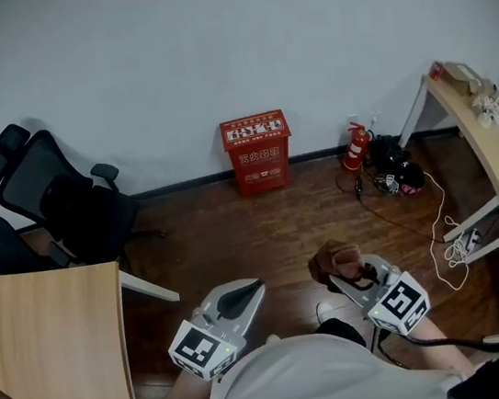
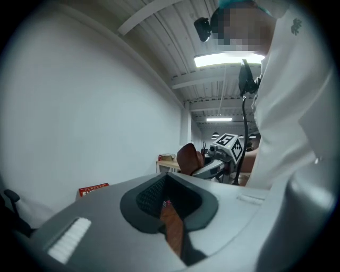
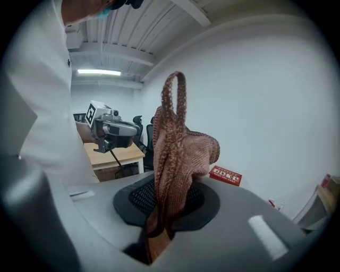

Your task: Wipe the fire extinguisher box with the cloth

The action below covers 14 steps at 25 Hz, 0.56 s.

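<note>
The red fire extinguisher box (image 1: 258, 151) stands on the wooden floor against the white wall, well ahead of both grippers. It shows small in the left gripper view (image 2: 93, 189) and in the right gripper view (image 3: 226, 175). My right gripper (image 1: 346, 274) is shut on a brown knitted cloth (image 1: 333, 261), which bunches up above its jaws (image 3: 180, 149). My left gripper (image 1: 245, 291) is held low beside it, jaws together with only a thin slit between them and nothing held (image 2: 166, 204).
Two black office chairs (image 1: 64, 198) stand at the left, behind a wooden table (image 1: 58, 348). A red fire extinguisher (image 1: 356, 145) and black gear (image 1: 398, 167) sit by the wall at the right, with a white cable (image 1: 445, 230) beside a slanted desk (image 1: 493, 148).
</note>
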Tool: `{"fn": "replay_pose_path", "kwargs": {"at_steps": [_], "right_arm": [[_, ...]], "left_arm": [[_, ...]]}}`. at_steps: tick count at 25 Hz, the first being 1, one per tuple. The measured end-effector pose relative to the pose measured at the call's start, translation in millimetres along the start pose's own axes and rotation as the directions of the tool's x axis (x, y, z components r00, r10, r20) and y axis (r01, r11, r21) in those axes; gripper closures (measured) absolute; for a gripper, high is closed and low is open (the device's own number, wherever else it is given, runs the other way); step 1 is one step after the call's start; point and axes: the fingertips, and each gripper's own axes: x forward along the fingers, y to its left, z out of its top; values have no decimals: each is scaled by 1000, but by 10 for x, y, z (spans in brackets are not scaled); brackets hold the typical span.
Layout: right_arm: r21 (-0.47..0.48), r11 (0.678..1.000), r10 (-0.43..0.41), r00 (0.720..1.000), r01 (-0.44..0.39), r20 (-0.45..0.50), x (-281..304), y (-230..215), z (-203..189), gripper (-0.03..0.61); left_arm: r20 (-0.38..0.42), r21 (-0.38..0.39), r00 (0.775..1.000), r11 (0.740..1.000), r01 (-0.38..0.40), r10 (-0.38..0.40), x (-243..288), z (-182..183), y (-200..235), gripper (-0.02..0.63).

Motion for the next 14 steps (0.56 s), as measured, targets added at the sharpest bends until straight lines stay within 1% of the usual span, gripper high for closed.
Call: {"fn": "replay_pose_path", "kwargs": {"at_steps": [3, 7, 10, 14], "right_arm": [[9, 1000, 1, 1000, -1, -3, 74, 238, 18, 517], [-9, 1000, 1, 1000, -1, -16, 81, 462, 79, 517], [-32, 999, -19, 1000, 18, -20, 77, 492, 110, 517], [-37, 999, -37, 999, 36, -16, 89, 482, 185, 517]], "left_arm": [[-11, 2, 1000, 1000, -5, 5, -223, -117, 33, 614], [7, -13, 1000, 1000, -16, 16, -442, -178, 61, 614], [33, -28, 999, 999, -22, 23, -523, -201, 67, 614], [41, -15, 999, 1000, -17, 17, -554, -182, 61, 614]]}}
